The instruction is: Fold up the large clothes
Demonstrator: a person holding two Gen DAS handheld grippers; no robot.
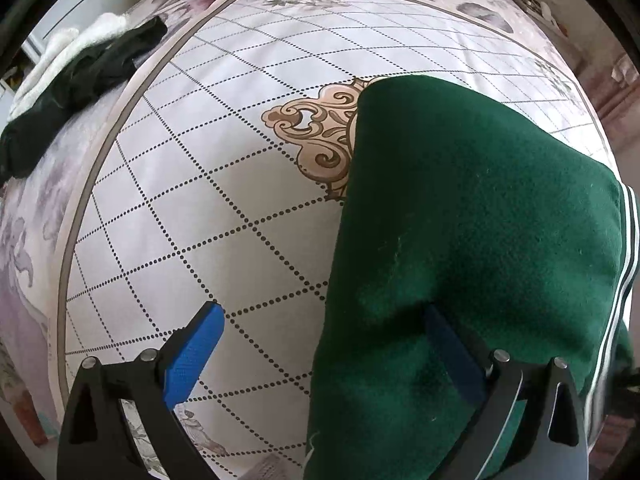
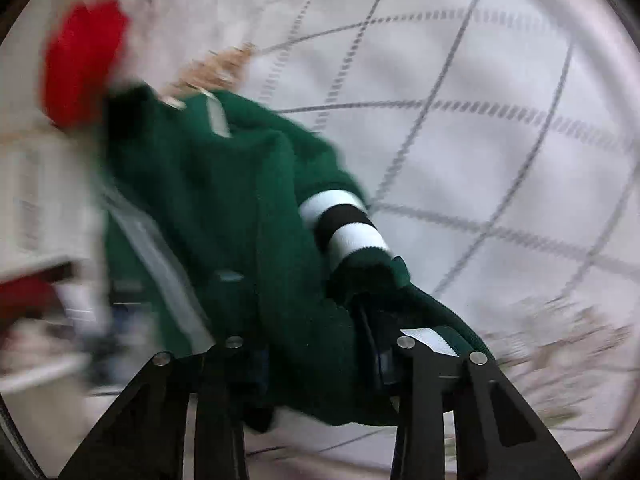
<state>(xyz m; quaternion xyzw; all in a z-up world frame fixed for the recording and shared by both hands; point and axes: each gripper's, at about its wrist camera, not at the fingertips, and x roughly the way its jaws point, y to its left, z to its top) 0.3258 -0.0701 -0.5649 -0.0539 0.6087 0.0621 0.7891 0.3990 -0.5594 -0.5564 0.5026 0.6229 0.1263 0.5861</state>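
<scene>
A dark green garment [image 1: 472, 240] with white stripes along its hem lies folded on the patterned bed sheet [image 1: 208, 184], at the right in the left wrist view. My left gripper [image 1: 324, 336] is open; its left blue finger [image 1: 192, 352] is over the sheet and its right finger [image 1: 452, 352] rests on the green cloth. In the blurred right wrist view my right gripper [image 2: 320, 352] is shut on a bunch of the same green garment [image 2: 224, 200], whose white-and-black striped cuff [image 2: 344, 228] hangs beside the fingers.
A dark green and white pile of clothes [image 1: 76, 80] lies at the far left edge of the bed. A red item [image 2: 80, 60] shows blurred at the upper left in the right wrist view. The sheet has a tan ornament [image 1: 316, 132] at its middle.
</scene>
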